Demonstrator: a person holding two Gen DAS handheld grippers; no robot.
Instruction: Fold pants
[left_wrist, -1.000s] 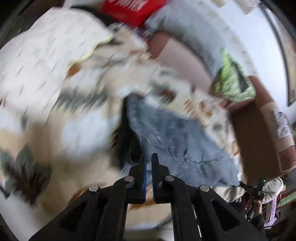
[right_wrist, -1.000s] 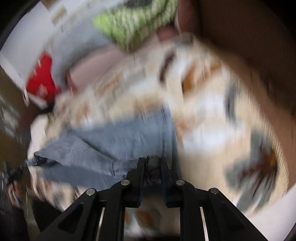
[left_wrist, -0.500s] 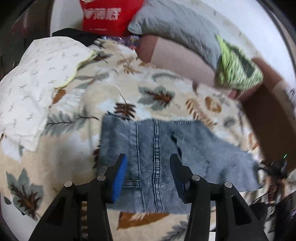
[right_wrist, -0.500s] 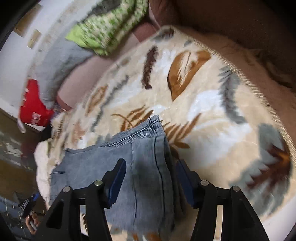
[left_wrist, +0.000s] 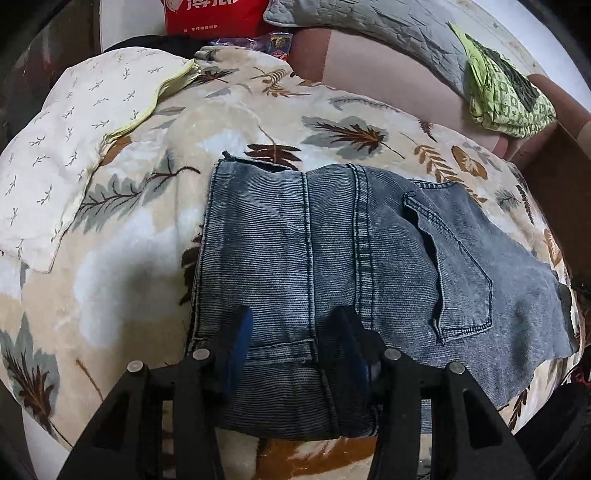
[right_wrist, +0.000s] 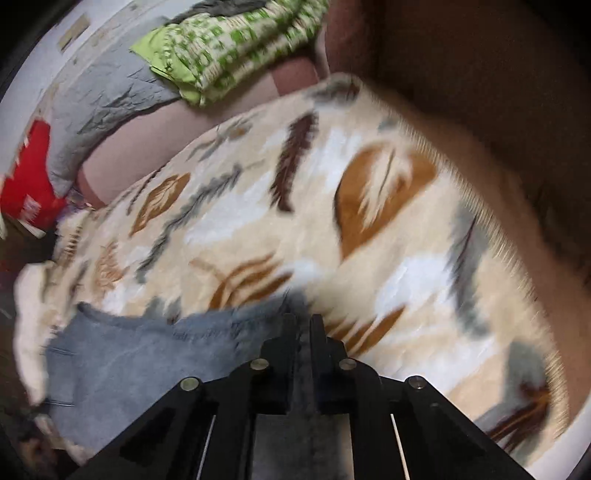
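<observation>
blurring right view | right tool (right_wrist: 303, 325) pinching pants (right_wrist: 147, 354) | left tool (left_wrist: 291, 332) spread

Folded grey-blue pants (left_wrist: 332, 243) flat on leaf-print blanket (left_wrist: 155, 236), left gripper (left_wrist: 291, 343) jaws apart over hem

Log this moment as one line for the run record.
task: fold pants | jeans: folded, flat on leaf blanket | left gripper: open over jeans | right gripper: shut on jeans edge

open blanket (left_wrist: 122, 258) left; pillow (left_wrist: 74, 147) beyond.
</observation>
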